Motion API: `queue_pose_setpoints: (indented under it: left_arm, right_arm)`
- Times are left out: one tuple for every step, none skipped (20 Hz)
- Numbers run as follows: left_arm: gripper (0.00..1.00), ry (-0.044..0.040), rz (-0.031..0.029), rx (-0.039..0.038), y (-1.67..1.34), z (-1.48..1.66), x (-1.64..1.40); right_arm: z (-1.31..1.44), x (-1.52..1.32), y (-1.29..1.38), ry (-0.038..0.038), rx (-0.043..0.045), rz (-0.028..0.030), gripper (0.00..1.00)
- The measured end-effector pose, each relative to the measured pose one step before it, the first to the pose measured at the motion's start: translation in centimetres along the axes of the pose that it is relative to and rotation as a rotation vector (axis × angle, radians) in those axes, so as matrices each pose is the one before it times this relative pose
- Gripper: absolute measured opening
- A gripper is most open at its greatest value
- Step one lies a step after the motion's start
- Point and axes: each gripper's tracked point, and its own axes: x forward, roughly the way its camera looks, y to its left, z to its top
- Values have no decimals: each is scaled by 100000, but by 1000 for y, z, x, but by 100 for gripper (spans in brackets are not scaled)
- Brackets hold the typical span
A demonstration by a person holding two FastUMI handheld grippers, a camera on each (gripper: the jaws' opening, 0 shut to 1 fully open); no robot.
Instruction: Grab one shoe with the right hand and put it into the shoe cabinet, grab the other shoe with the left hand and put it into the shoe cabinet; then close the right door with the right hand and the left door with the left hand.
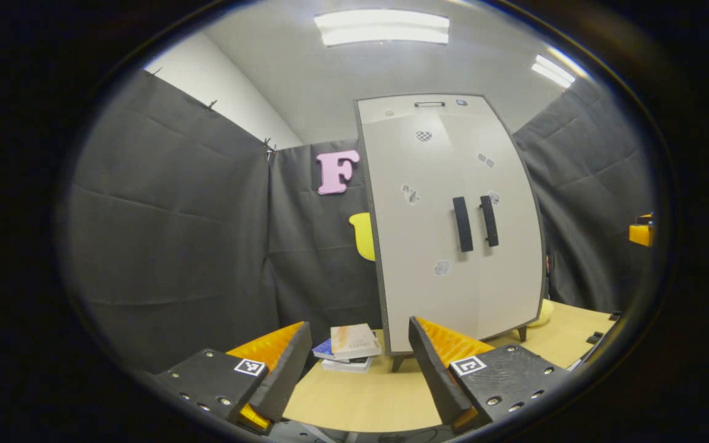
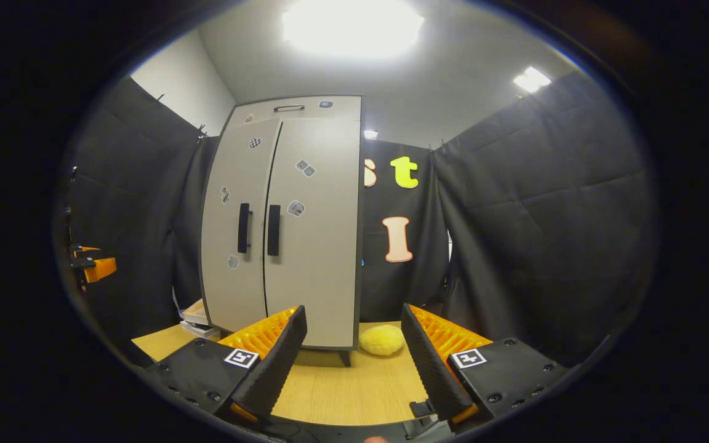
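Standing upright at the far side of the wooden table (image 2: 354,394), the shoe cabinet (image 1: 453,221) has both doors shut, handles side by side. Left gripper (image 1: 360,363) and right gripper (image 2: 351,357) each hold their fingers wide apart, gripping nothing. Books (image 1: 349,349) lie left of the cabinet, a yellow sponge (image 2: 381,339) right.
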Motion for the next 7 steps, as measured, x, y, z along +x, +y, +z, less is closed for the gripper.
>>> queue_pose_setpoints:
  left_arm:
    - [92,-168,46,-7,15,-53,-16]
    - [96,-162,179,197,32,36,40]
    - [96,-86,147,213,-57,12,-37]
    - [96,-35,-3,64,-44,-4,51]
    - [96,-23,-94,-53,-10,46,26]
    - [96,62,-189,48,-39,25,9]
    - [96,156,-158,139,19,-31,41]
  right_arm:
    - [105,49,-94,-229,-136,-251,98]
    - [24,-93,-139,-240,28,-267,97]
    - [59,-9,-62,-160,199,-96,97]
    - [2,40,18,-43,161,20,97]
    - [-83,27,-98,130,13,-130,97]
    - [-1,4,-86,132,-91,-231,97]
    - [-107,-48,-106,186,-14,-153,97]
